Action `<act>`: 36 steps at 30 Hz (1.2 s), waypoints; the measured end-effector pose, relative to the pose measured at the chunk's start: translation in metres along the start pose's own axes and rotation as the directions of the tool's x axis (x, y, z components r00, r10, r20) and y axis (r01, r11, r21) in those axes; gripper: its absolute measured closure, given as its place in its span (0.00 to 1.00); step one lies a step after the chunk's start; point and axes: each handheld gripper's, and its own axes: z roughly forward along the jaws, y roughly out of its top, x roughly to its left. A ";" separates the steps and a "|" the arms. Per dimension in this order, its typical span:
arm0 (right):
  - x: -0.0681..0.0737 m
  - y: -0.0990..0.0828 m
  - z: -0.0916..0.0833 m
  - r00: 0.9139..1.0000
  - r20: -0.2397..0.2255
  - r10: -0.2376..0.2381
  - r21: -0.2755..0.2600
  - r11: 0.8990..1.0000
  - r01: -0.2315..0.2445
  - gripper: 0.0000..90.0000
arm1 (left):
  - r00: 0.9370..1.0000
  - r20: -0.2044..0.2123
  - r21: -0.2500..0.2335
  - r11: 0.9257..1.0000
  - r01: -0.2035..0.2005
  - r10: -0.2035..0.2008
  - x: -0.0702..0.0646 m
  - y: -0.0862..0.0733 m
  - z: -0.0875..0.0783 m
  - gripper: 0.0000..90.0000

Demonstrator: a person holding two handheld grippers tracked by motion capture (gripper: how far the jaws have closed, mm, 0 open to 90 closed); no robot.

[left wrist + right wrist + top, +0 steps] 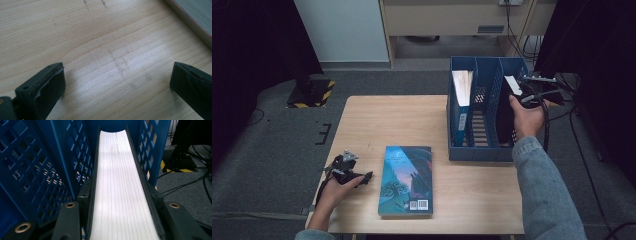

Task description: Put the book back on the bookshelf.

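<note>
The right gripper (pixel 523 95) is clamped on a dark-covered book (pixel 120 190), its jaws pressed to both covers with the white page edges between them, and the book stands in the blue file rack's (pixel 486 150) right compartment, at two o'clock on the table (pixel 377 125). The left gripper (pixel 364 177) rests at seven o'clock with its jaws wide apart over bare wood, holding nothing, just beside a blue book (pixel 406 180) lying flat.
</note>
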 end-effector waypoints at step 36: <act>0.004 -0.015 0.006 1.000 -0.025 0.015 0.003 1.000 -0.014 0.52 | 1.000 -0.002 0.002 1.000 0.002 -0.002 0.000 0.000 0.000 0.00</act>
